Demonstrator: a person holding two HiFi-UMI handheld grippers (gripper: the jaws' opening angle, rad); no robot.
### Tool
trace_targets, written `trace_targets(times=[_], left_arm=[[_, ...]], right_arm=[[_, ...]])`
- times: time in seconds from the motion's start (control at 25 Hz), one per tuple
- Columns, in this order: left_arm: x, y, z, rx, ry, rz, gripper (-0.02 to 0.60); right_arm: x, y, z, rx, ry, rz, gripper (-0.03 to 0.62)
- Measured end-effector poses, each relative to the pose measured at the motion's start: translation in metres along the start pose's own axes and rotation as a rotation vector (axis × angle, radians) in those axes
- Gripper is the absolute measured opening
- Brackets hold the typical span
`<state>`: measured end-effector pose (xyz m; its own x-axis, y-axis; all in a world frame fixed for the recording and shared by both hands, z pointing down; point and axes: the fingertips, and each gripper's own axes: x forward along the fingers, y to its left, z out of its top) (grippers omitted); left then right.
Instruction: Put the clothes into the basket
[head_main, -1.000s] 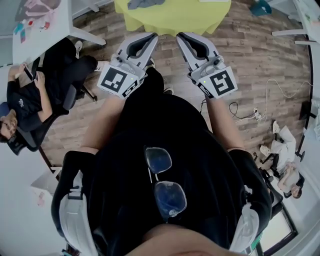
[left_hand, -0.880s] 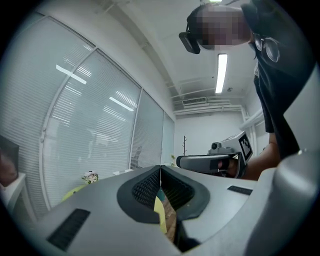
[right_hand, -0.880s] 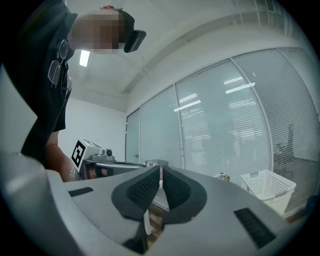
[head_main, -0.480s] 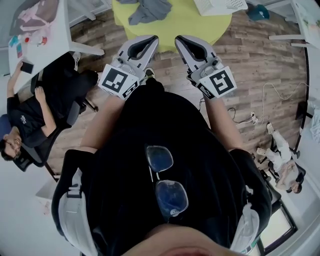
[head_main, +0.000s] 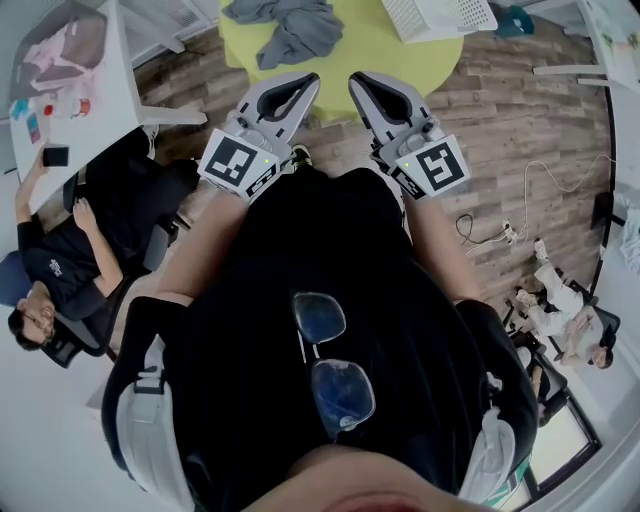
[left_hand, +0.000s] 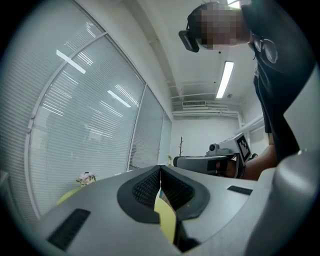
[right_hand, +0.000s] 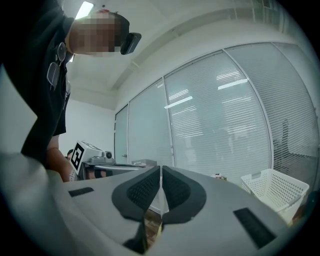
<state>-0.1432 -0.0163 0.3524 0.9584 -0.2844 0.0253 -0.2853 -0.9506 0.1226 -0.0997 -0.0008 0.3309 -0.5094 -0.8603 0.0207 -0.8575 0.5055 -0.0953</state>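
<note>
Holds left gripper (head_main: 303, 80) and right gripper (head_main: 363, 80) side by side, jaws pressed together on nothing, short of the yellow table (head_main: 370, 45) bearing grey clothes (head_main: 290, 25) and white basket (head_main: 440, 15).

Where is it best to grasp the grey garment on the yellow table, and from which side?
The grey garment lies crumpled on the yellow table, with raised folds. Probably pinch a fold at its near edge, coming down from the near side.
</note>
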Motion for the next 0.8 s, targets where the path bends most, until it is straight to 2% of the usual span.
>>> trace_targets(times=[0.36, 0.8], left_arm=[[0.035, 0.022, -0.004, -0.001, 0.018, 0.015, 0.011], [0.105, 0.062, 0.003, 0.013, 0.048, 0.13, 0.011]], right_arm=[[0.011, -0.047, -0.002, 0.0, 0.0, -0.001, 0.034], [0.038, -0.126, 0.003, -0.023, 0.026, 0.111, 0.034]])
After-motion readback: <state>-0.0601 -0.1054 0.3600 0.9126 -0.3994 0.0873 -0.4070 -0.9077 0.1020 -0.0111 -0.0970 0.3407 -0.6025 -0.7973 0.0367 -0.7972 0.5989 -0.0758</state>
